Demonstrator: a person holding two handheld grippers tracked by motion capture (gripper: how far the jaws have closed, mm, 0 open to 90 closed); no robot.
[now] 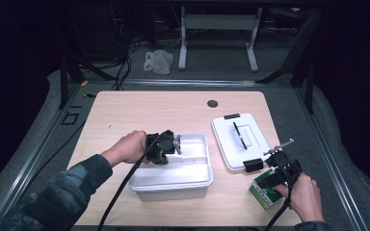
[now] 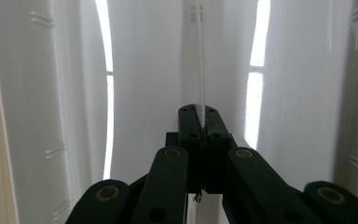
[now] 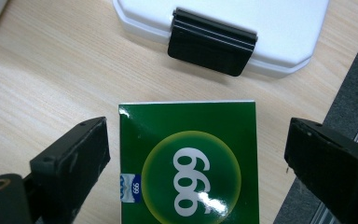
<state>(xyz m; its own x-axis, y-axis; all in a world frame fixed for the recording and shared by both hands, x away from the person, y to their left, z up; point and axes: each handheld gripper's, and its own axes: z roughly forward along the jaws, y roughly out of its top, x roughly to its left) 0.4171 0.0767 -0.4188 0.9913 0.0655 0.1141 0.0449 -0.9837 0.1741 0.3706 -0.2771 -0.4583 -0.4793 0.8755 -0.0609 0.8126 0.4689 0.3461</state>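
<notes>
left gripper (image 1: 166, 144): jaws clamped on white bin's (image 1: 192, 180) thin wall, stiff, slick plastic | right gripper (image 1: 275, 177): jaws spread, straddling green carton (image 3: 186, 163) at table's (image 1: 139, 110) 5 o'clock; light, crushable, take flat sides | lid (image 1: 238, 139): 12 o'clock of carton

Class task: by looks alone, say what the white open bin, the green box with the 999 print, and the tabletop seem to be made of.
White open bin: likely glossy moulded plastic; its walls carry bright streaks of reflected light.
Green box with the 999 print: probably coated cardboard; sharp straight edges, printed face, a small shiny glare spot.
Tabletop: pale wood or wood-look laminate; fine straight grain lines, matt sheen. Which of the two cannot be told.
</notes>
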